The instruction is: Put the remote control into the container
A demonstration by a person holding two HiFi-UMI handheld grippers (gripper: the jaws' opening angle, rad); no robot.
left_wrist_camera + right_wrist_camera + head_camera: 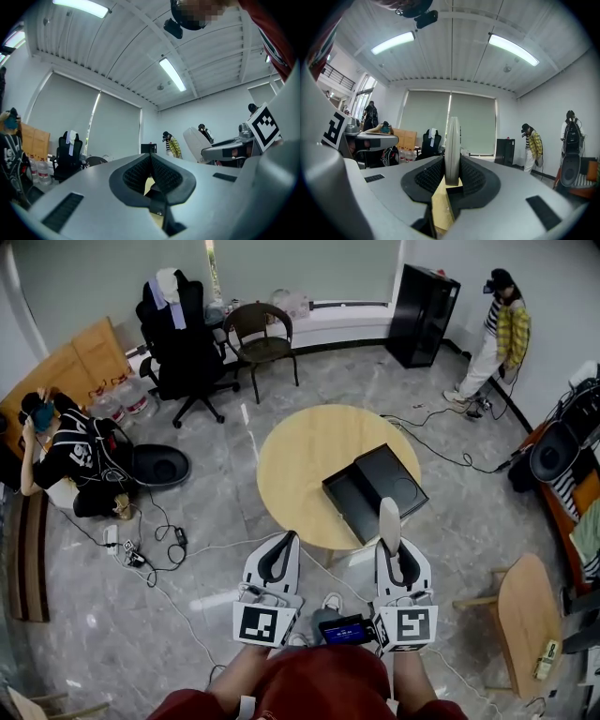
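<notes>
Remote control is held edge-up in right tongs, pads clamped on its near end, rest sticking fwd & level. In head view its far end overlaps near side of black container, which sits open on round wooden tabletop. In right gripper view the remote shows edge-on, both pads pressing it. Left tongs are beside the right ones, jaws together w/ nothing between, just short of tabletop's near edge. Bkgd: black office chair, person sitting on floor.
</notes>
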